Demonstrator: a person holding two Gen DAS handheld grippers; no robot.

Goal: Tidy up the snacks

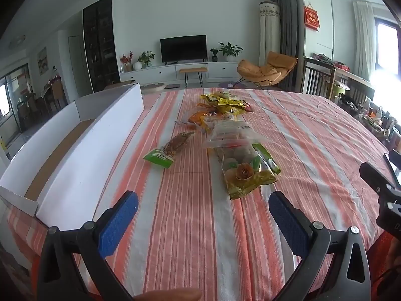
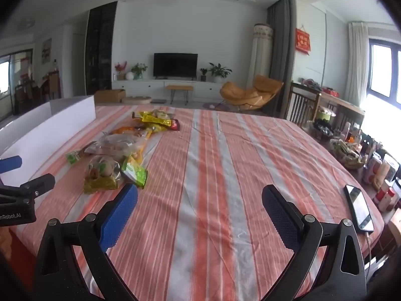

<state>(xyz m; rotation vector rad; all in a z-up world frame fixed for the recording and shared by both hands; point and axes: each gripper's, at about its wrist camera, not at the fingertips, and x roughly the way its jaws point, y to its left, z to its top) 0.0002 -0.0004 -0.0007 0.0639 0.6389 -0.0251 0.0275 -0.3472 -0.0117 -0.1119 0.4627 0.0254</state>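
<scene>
Striped cloth (image 1: 190, 225) in orange and white covers the table, living room behind with a TV (image 1: 183, 48) on the far wall.

Left gripper (image 1: 203, 223): blue pads (image 1: 117, 223) spread wide, nothing between them, hovering over bare cloth at the near edge. Just ahead of its right finger lies a gold pack (image 1: 246, 175) with a flower print, a clear bag (image 1: 231, 135) overlapping its far end. Ahead left, a green pack (image 1: 159, 157) touches a brown bar (image 1: 179, 141). Farther back, an orange pack (image 1: 198, 118), then yellow packs (image 1: 224, 101). All snacks sit on the cloth, none in the box.

White box (image 1: 82, 155), long and open-topped, runs along the table's left side, beside the snack row, not touching it.

Right gripper (image 2: 199, 215): pads (image 2: 119, 219) equally wide apart, holding nothing, over bare cloth to the right of the snacks. Gold pack sits just past its left finger. Phone (image 2: 359, 210) lies at the table's right edge, cable attached. Beyond that edge, a cluttered shelf (image 2: 351, 148) with bottles and baskets.

Each gripper's body shows at the edge of the other's view.
</scene>
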